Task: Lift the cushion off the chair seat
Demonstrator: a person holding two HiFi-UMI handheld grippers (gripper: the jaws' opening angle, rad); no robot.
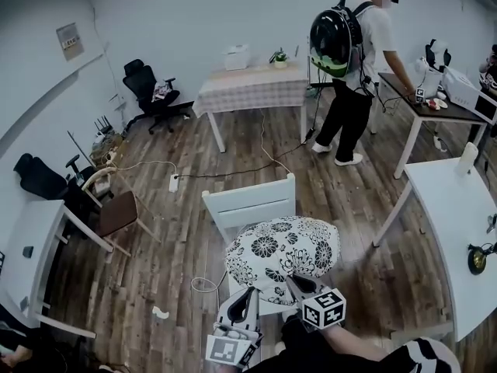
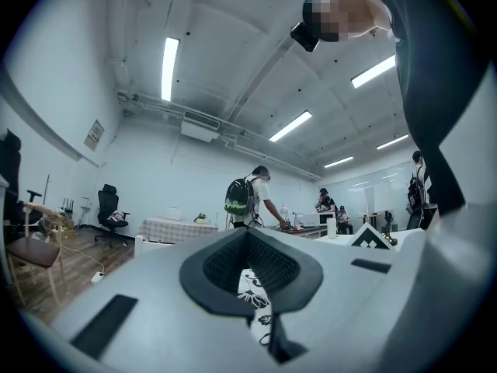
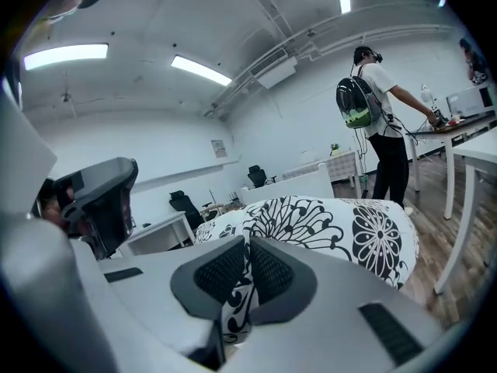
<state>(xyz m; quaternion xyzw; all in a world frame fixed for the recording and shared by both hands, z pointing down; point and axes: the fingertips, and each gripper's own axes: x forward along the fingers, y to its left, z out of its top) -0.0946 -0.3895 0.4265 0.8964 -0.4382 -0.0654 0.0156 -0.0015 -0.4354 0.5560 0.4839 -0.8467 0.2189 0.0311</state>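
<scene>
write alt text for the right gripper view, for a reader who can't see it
The right gripper is shut on the edge of a black-and-white floral cushion, which fills the middle of the view. A white chair back shows behind the cushion, and a person wearing a backpack stands farther off.

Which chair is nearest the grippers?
The white chair, its back just beyond the floral cushion; the brown-seated one and black office chairs stand far left.

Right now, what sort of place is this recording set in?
Likely a lab or office used for recording sessions: office chairs, white tables, ceiling strip lights, and another person wearing a backpack.
</scene>
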